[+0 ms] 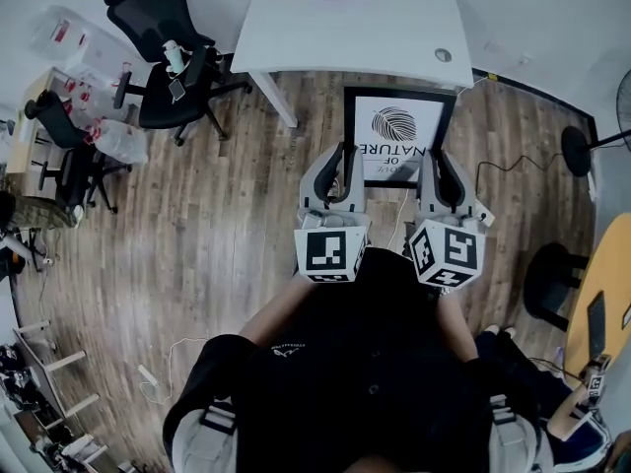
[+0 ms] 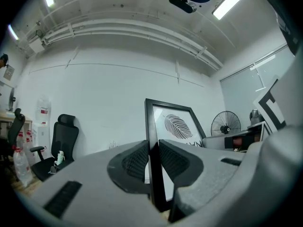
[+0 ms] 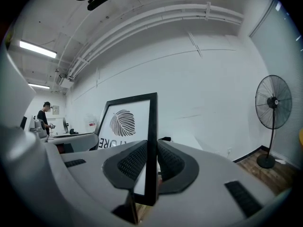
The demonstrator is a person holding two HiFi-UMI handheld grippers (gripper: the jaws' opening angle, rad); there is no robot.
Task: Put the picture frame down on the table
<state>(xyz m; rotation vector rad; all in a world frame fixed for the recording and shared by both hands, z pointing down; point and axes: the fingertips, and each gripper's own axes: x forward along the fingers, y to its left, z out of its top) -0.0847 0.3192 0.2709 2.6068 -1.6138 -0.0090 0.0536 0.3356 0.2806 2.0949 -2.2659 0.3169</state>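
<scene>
Carrying is judged to be the step in hand, since the picture frame [image 1: 399, 131] is held above the wooden floor [image 1: 227, 195] and is not yet on the table [image 1: 325, 28]. Nearest, toward 6 o'clock in the head view, the left gripper [image 1: 340, 170] is seen clenched on the frame's left side bar; in the left gripper view its ribbed pads [image 2: 135, 161] are pressed against both faces of the black bar, with no gap left. The right gripper [image 1: 444, 173] is closed in the same way on the right side bar; nothing else is touched by either. Between them the frame is shown with its leaf print facing up at the head camera. Farther off, at 12 o'clock, the white table is seen with bare surface at its near edge. For the next move, both grippers would need to be carried forward toward 12 o'clock together and kept level, then lowered until the frame is borne by the tabletop, and only then loosened.
</scene>
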